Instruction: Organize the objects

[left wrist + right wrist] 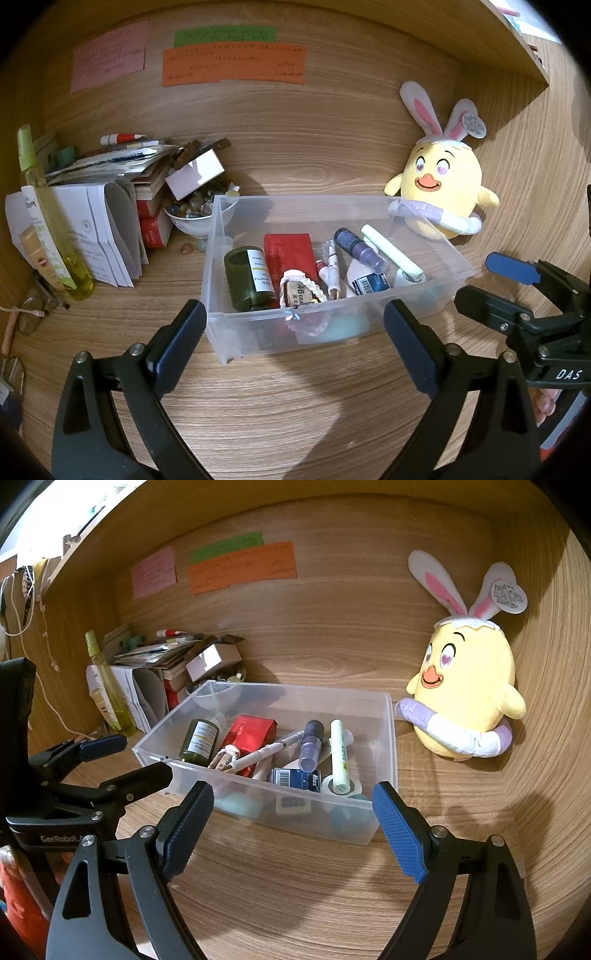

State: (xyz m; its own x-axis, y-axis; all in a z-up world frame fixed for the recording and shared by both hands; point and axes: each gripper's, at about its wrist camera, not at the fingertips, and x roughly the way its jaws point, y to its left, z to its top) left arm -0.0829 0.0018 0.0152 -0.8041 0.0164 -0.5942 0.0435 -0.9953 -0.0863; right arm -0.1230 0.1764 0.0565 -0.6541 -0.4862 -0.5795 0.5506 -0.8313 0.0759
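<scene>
A clear plastic bin [436, 271] sits on the table [295, 406], holding a green bottle [248, 278], red packet [290, 254], pen [333, 267] and purple bottle [360, 245]. Left tool [295, 343] and right tool [293, 830] hover spread, empty, before it.

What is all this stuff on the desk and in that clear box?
clear plastic bin: one, see-through, middle of desk
dark green bottle: one, in bin, left
red packet: one, in bin
purple spray vial: one, in bin
pale green tube: one, in bin, right
plush chick: one, yellow with rabbit ears, right of bin
yellow-green spray bottle: one, far left
bowl of stones: one, white, behind bin
paper notes: three, pink, green, orange, back wall
left tongs: open, empty
right tongs: open, empty
</scene>
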